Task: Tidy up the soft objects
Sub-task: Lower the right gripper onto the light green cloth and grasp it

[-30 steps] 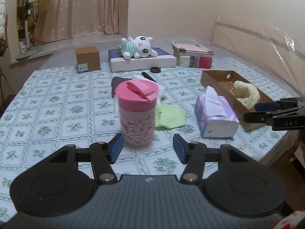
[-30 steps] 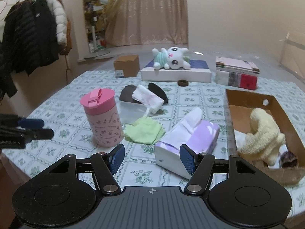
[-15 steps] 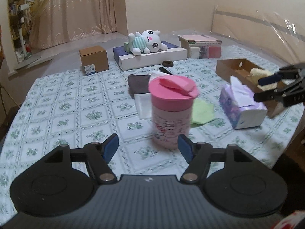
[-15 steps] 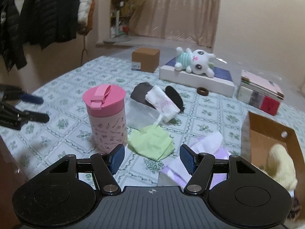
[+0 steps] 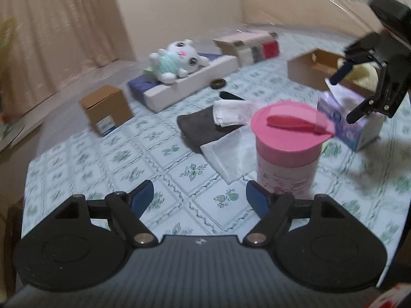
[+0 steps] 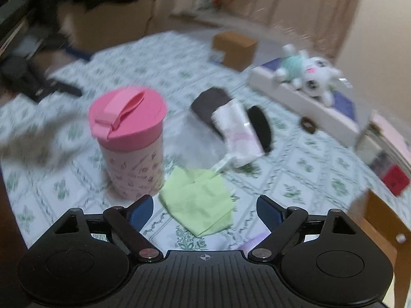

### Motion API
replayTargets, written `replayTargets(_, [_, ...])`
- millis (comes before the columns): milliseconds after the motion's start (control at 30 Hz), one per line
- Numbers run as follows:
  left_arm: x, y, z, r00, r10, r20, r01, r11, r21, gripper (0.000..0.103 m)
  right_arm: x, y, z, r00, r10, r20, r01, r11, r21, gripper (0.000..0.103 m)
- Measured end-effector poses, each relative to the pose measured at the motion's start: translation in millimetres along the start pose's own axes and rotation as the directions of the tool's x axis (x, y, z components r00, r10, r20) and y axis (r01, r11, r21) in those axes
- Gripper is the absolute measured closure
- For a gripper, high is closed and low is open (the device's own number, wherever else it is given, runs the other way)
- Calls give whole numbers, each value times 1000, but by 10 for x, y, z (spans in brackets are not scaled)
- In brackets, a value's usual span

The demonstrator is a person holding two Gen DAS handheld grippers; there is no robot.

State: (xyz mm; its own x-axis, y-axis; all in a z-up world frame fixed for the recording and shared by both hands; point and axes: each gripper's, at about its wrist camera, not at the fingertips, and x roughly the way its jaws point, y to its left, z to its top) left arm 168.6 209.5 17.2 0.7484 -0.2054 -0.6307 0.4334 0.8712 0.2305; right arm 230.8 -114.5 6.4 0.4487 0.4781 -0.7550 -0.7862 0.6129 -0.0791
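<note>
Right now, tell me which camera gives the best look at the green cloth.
The right wrist view: the green cloth lies crumpled and fully visible just ahead of the open right gripper. In the left wrist view, the pink cup hides almost all of it.

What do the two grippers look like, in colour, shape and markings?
Both the left gripper and the right gripper are black, with two rounded discs at the base, a ribbed grey middle plate bearing a small white mark, silver pivot screws, and blue pads on the fingers. No cables or sleeves show.
</note>
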Motion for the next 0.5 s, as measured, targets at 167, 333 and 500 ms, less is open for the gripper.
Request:
replayTargets(167, [376,165,18,995,-97,-14,98,993,60,26,448,-60,49,988,80,-135,-97,988,-121,16])
replayTargets(333, [749,309,-12,987,-156,-37,159,980,121,26,780,-130,47,968,126,-216,-165,971,-172,16])
replayTargets(500, [1061,462,60,972,-221,-82,230,965,127,26,1064,-226,57,947,155,-282,-210,962,-174,16])
